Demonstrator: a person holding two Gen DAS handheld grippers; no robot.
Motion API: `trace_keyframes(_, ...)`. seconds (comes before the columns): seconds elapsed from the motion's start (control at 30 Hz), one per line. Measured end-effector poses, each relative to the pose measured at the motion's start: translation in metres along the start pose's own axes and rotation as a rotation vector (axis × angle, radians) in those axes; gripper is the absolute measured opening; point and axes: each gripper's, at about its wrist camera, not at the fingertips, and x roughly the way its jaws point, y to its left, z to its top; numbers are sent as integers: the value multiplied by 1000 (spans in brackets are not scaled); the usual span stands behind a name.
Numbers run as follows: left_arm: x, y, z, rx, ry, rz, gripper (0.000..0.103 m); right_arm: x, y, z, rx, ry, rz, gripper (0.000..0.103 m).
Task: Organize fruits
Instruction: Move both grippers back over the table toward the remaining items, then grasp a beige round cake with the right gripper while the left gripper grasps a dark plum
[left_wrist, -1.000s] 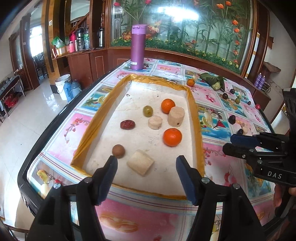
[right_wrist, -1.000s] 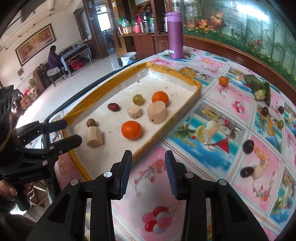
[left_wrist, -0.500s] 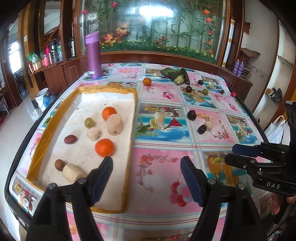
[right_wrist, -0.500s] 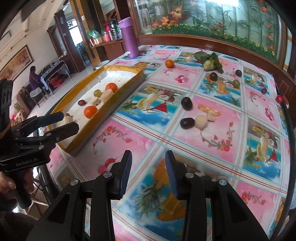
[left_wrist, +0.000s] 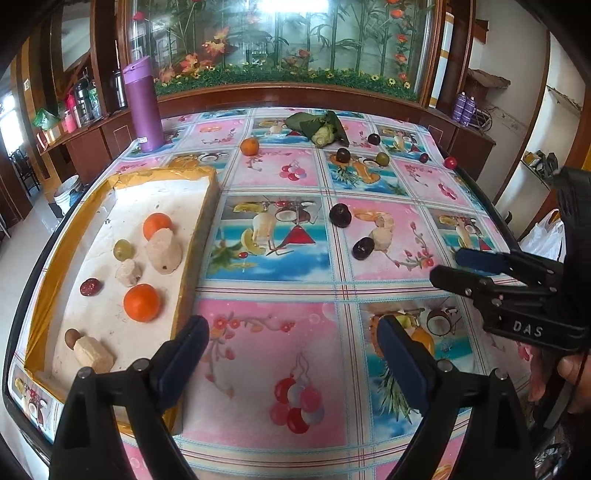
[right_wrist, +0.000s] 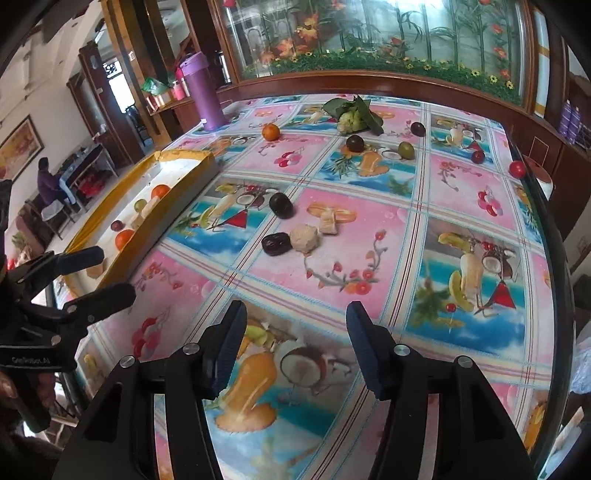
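Both my hand-held grippers, left (left_wrist: 291, 341) and right (right_wrist: 297, 326), hover agape and empty; the round dark plum (right_wrist: 281, 205) at 12 o'clock may roll off the table (right_wrist: 461, 192) if nudged.

Pink-and-blue fruit-print tablecloth (left_wrist: 295, 350), yellow-rimmed white tray (left_wrist: 74, 229), purple flask (left_wrist: 143, 105)

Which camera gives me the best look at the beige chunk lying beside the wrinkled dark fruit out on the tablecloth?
The right wrist view. There the beige chunk sits near mid-frame, large, touching the wrinkled dark fruit on its left. In the left wrist view the same chunk is smaller and farther off, still unobstructed, with the dark fruit against it.
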Motion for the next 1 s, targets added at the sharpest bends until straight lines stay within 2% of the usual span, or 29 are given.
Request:
trace_keyframes(0.17, 4, -1, -4, 17, 32, 10, 94, 31, -11, 18, -34, 7, 26, 55)
trace_keyframes(0.27, 8, 0, -6, 25, 54, 22, 94, 49, -13, 24, -69, 20, 31, 45)
trace_keyframes(0.33, 11, 1, -7, 26, 66, 25, 94, 57, -11, 25, -101, 32, 31, 33)
trace_keyframes(0.4, 14, 2, -6, 25, 70, 28, 94, 64, -9, 27, -130, 48, 35, 29)
trace_keyframes(0.67, 28, -8, 6, 43, 91, 33, 94, 79, -12, 40, -146, 47, 69, 29)
trace_keyframes(0.73, 34, -13, 11, 52, 94, 41, 94, 79, -12, 39, -168, 38, 67, 25)
trace_keyframes(1.0, 71, -36, 40, 46, 96, 26, 94, 50, -41, 25, -69, 7, 58, 25)
